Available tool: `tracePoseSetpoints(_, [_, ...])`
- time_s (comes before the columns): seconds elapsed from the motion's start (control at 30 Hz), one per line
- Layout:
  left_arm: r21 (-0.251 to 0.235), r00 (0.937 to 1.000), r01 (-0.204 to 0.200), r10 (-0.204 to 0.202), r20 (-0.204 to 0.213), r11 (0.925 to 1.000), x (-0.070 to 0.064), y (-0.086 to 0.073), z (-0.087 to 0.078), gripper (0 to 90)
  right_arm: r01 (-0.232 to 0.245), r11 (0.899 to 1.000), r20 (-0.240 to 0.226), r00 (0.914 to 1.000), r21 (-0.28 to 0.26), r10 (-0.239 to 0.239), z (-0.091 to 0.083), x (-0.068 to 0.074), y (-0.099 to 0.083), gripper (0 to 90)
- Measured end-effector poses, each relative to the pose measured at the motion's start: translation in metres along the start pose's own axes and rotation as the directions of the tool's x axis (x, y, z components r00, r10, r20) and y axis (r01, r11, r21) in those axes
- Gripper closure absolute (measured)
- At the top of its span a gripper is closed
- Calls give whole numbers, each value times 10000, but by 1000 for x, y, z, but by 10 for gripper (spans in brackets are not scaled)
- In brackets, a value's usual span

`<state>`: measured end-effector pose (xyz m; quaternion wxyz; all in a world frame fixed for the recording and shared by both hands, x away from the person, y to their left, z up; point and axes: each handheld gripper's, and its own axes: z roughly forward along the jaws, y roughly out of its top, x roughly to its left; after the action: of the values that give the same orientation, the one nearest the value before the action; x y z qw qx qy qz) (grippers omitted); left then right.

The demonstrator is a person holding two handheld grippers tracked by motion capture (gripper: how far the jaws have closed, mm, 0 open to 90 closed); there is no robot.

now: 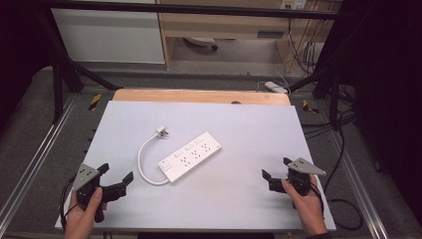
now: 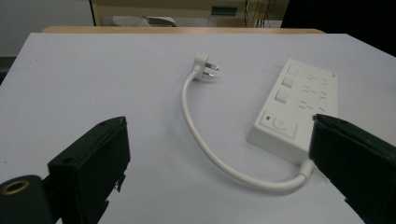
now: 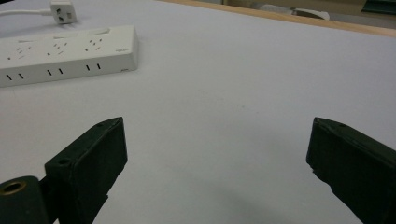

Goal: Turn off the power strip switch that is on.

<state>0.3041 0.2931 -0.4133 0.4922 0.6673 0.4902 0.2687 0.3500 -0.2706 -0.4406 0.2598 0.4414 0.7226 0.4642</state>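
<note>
Both grippers, left (image 1: 117, 178) and right (image 1: 275, 168), hover with jaws spread wide, empty, flanking the power strip (image 1: 190, 156) on the desk (image 1: 249, 129).

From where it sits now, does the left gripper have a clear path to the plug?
Probably yes. The left gripper is open, and bare table lies between it and the plug; the power strip sits off to one side.

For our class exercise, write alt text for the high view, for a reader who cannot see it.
A white power strip lies diagonally mid-table on a white sheet, its short cord curving to a loose plug. A person's hands hold an open left gripper and right gripper at the near corners, touching nothing.
</note>
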Motion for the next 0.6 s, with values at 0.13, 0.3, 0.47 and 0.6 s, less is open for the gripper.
tracePoseSetpoints(0.13, [88,9998,-200,201,-44,9998,-1,0,0,51,-216,9994,94,9997,257,213,1,-1,-3,61])
tracePoseSetpoints(0.3, [110,9999,-130,130,-40,9999,-1,-1,1,52,-334,9994,13,9994,51,334,-1,-2,-2,59])
tracePoseSetpoints(0.47, [124,9999,-146,146,-15,9998,-1,-1,1,52,-458,9986,-66,9989,-264,456,-4,-2,1,52])
tracePoseSetpoints(0.6, [-28,9996,-270,270,-106,9996,-2,1,-1,51,-471,9979,-223,9987,-445,462,-6,0,2,53])
